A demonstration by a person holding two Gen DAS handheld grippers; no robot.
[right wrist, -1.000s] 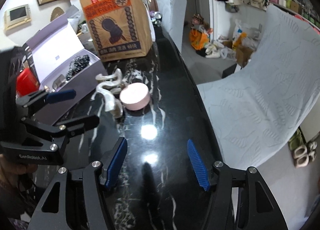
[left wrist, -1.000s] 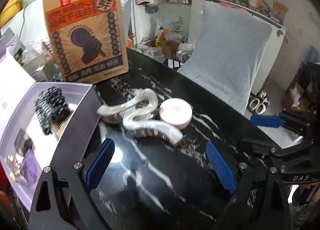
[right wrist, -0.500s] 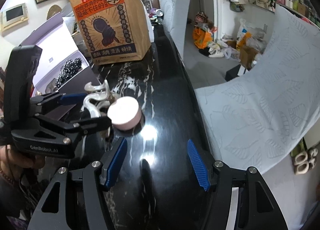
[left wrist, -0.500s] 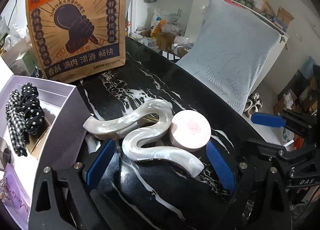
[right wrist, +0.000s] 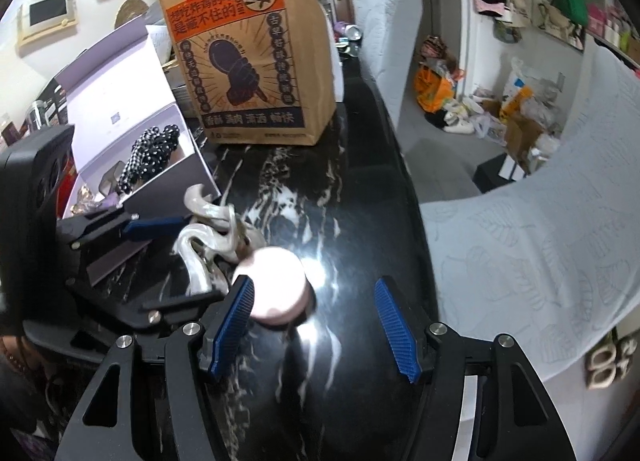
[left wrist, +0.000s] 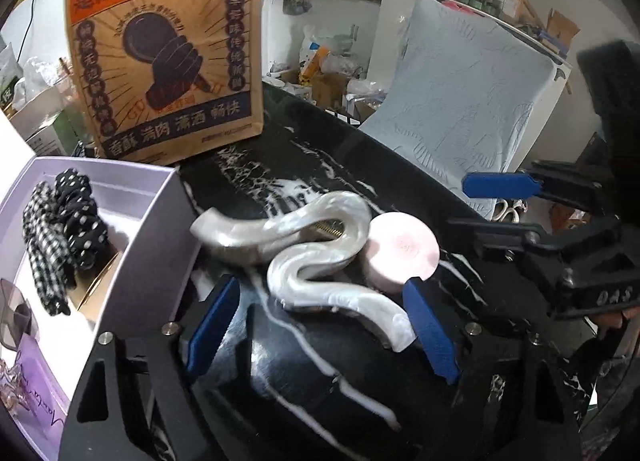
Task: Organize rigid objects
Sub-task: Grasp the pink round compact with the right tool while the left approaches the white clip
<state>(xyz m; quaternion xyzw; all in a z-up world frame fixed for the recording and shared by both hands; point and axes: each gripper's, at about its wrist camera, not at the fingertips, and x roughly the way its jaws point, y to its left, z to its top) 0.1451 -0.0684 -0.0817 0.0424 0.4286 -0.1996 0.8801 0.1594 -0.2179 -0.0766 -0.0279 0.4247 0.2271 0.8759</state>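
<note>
A pearl-white wavy hair clip [left wrist: 312, 245] lies on the black marble table [left wrist: 320, 389], touching a round pink container [left wrist: 402, 249] on its right. My left gripper [left wrist: 320, 327] points down over the clip's near tail, which lies between its closing jaws; the blue pads [left wrist: 208, 325] are not pressing on it. In the right wrist view, my right gripper [right wrist: 316, 323] stands open just short of the pink container [right wrist: 272, 285], which sits by its left finger. The clip [right wrist: 208, 233] lies beyond it, with the left gripper [right wrist: 204, 261] around it.
An open lilac box [left wrist: 172, 197] with black-and-white scrunchies [left wrist: 60, 221] stands left of the clip. A brown paper bag [left wrist: 168, 49] stands upright behind. A chair with a pale cover [right wrist: 540, 221] is past the table's right edge. The right gripper [left wrist: 460, 205] is close to the container.
My left gripper came forward, so the clip's tail now lies between its fingers, which have narrowed. My right gripper moved left and forward to the pink container.
</note>
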